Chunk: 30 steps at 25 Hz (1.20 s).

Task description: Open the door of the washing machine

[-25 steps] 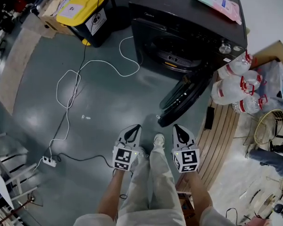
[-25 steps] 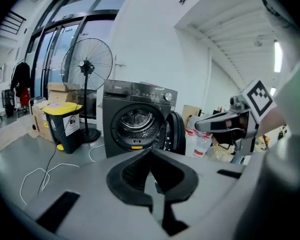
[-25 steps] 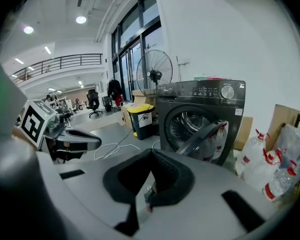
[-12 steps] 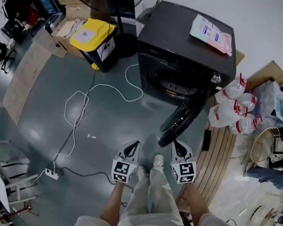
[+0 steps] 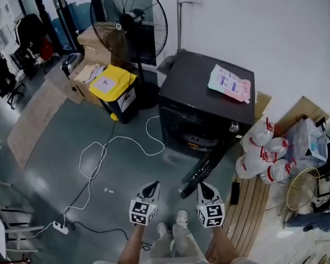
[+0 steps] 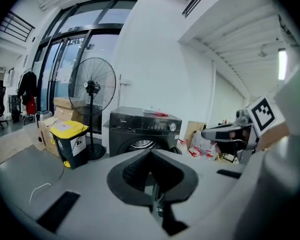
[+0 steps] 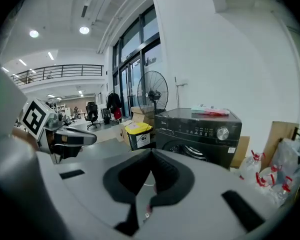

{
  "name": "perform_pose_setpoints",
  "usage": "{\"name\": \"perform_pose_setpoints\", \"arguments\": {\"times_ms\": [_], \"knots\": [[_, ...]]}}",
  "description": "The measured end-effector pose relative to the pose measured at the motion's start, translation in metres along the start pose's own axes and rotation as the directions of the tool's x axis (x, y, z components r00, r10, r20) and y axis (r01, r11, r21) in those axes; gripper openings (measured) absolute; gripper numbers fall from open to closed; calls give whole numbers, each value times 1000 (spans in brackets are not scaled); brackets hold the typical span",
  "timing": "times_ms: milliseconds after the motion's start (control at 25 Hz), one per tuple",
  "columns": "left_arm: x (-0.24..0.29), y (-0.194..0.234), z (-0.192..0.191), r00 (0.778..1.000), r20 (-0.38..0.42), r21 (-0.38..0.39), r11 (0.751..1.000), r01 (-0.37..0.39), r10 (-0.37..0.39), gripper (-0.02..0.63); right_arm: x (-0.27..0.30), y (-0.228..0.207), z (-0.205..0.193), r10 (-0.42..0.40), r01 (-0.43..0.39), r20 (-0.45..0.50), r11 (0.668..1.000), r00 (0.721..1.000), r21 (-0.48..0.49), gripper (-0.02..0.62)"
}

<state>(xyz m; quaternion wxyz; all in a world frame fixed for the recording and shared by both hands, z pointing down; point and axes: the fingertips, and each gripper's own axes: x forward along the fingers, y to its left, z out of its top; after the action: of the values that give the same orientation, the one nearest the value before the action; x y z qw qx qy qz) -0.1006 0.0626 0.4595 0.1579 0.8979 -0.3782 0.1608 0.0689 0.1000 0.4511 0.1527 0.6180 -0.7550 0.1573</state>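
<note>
The black washing machine [image 5: 206,106] stands against the white wall, and its round door [image 5: 201,172] hangs swung open toward me, showing the drum opening [image 5: 197,137]. It also shows ahead in the left gripper view as the washing machine [image 6: 142,129] and in the right gripper view as the washing machine [image 7: 200,131]. My left gripper [image 5: 150,189] and right gripper [image 5: 202,189] are held side by side near my body, well short of the door. Both are shut with nothing between their jaws.
A pink-and-white packet [image 5: 229,83] lies on top of the machine. A standing fan [image 5: 129,23] and a yellow-lidded bin [image 5: 116,95] are to its left. A white cable [image 5: 121,147] and power strip [image 5: 59,226] lie on the floor. Water jugs [image 5: 261,153] sit to the right.
The head view has risen and drawn back, so more of the room shows. Both grippers have gone up with it and stay shut. The door still hangs open.
</note>
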Motion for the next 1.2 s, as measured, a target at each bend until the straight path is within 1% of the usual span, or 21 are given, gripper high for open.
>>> {"name": "perform_pose_setpoints", "arguments": {"times_ms": [320, 400, 640, 840, 1200], "knots": [[-22, -4, 64, 998, 61, 38, 999, -32, 30, 8, -26, -16, 49, -29, 29, 60, 1000, 998, -6, -2], [-28, -7, 75, 997, 69, 45, 998, -39, 36, 8, -35, -19, 55, -40, 40, 65, 999, 997, -3, -2], [-50, -17, 93, 994, 96, 64, 996, -56, 50, 8, -65, -25, 66, -65, 66, 84, 998, 994, -9, -2], [-65, -15, 100, 989, 126, 29, 996, -88, 84, 8, -81, -27, 73, -77, 79, 98, 997, 992, -23, -2], [-87, -24, 107, 984, 148, 41, 994, -104, 96, 8, -100, -24, 88, -87, 90, 142, 996, 986, -14, -2]]}}
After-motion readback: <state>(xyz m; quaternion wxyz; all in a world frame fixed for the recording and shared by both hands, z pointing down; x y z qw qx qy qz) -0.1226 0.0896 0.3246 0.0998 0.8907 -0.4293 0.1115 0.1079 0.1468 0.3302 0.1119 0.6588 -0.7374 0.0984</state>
